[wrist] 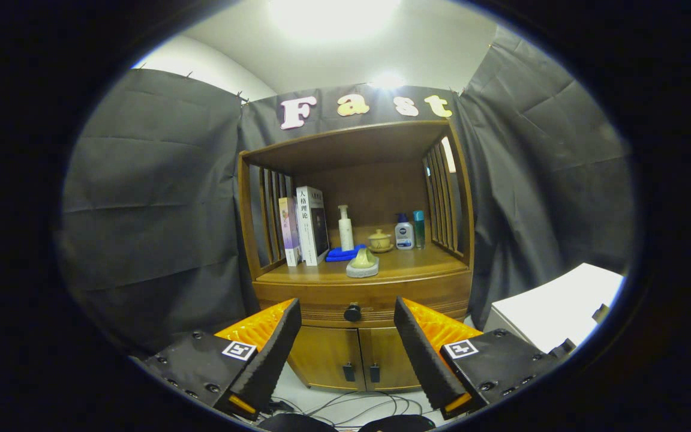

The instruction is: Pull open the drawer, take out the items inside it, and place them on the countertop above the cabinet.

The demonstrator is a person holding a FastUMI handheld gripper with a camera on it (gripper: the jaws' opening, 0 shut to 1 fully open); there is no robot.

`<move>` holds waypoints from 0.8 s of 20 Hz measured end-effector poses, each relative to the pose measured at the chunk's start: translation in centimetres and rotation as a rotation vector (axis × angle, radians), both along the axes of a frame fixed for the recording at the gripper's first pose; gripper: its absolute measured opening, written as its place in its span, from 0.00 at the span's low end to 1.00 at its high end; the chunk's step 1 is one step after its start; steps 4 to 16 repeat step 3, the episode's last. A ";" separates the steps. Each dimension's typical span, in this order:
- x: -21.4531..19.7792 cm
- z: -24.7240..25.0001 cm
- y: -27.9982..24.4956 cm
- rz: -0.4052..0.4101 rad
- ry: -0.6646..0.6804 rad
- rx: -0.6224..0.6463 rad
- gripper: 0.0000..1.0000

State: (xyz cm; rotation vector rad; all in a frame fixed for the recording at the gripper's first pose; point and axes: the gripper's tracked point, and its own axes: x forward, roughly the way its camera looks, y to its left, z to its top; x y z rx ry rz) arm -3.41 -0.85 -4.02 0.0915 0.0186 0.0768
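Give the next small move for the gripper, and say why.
Probably ease the gripper straight ahead toward the knob. The drawer looks shut, the fingers are spread open with nothing between them, and the knob sits beyond them, roughly centred in the gap, so closing the distance comes first.

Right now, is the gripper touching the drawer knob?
Apart. In the gripper view the gripper is open, and the drawer knob sits well beyond the fingertips, centred in the gap between them; the closed drawer front shows around it.
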 end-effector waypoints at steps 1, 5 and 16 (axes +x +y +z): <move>-0.5 0.9 -0.7 -0.014 -0.021 -0.006 0.98; -1.4 2.3 -1.2 -0.022 -0.044 0.014 0.98; -1.4 2.3 -1.2 -0.022 -0.044 0.014 0.98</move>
